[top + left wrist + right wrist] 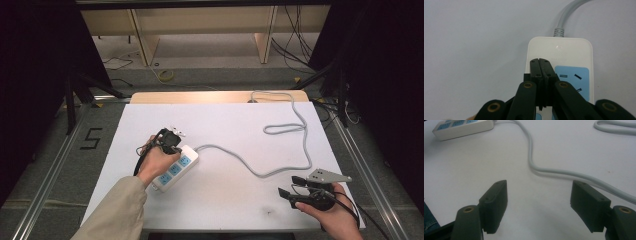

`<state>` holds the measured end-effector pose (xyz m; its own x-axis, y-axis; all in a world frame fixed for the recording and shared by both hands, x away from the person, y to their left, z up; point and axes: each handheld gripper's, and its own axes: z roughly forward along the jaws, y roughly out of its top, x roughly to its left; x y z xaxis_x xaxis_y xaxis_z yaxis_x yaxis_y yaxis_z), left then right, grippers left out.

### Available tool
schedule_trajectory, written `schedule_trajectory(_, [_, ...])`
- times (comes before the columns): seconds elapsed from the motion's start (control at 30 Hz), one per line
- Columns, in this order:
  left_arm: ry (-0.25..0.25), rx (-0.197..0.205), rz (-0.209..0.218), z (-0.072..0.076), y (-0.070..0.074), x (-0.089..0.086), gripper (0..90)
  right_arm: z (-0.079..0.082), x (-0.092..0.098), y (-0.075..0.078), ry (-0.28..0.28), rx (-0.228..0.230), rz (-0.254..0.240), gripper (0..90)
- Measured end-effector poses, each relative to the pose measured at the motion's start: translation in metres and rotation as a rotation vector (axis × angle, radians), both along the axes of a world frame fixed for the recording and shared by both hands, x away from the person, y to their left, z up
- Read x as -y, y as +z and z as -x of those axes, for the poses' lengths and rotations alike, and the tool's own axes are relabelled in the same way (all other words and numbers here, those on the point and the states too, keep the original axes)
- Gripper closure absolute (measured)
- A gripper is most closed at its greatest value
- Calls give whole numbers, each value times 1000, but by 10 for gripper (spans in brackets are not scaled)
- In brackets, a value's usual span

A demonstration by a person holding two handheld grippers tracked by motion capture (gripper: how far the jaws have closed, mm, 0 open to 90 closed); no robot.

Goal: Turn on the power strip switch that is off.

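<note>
Power strip [560, 62]: faint embossed lettering, unreadable; floor marking "5" [91, 138].

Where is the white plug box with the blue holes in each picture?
High view: the power strip lies left of the middle, under the left gripper.
Left gripper view: it sits right of the middle, behind the shut jaws.
Right gripper view: it is in the top left corner, far from the open jaws.
Shared landmark: its grey cable.

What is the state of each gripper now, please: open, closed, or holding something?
Left gripper: closed, fingers pressed together over the power strip, holding nothing.
Right gripper: open, empty, above the table.
</note>
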<state>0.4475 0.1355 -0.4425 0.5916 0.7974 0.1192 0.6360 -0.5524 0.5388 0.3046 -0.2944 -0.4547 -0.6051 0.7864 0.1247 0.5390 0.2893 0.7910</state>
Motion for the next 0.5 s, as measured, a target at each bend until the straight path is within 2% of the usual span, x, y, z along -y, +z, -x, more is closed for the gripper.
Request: schedule_trajectory(0.5, [4,-11,-9,-4,0,1,898,0,0,0,2,-4,4,305])
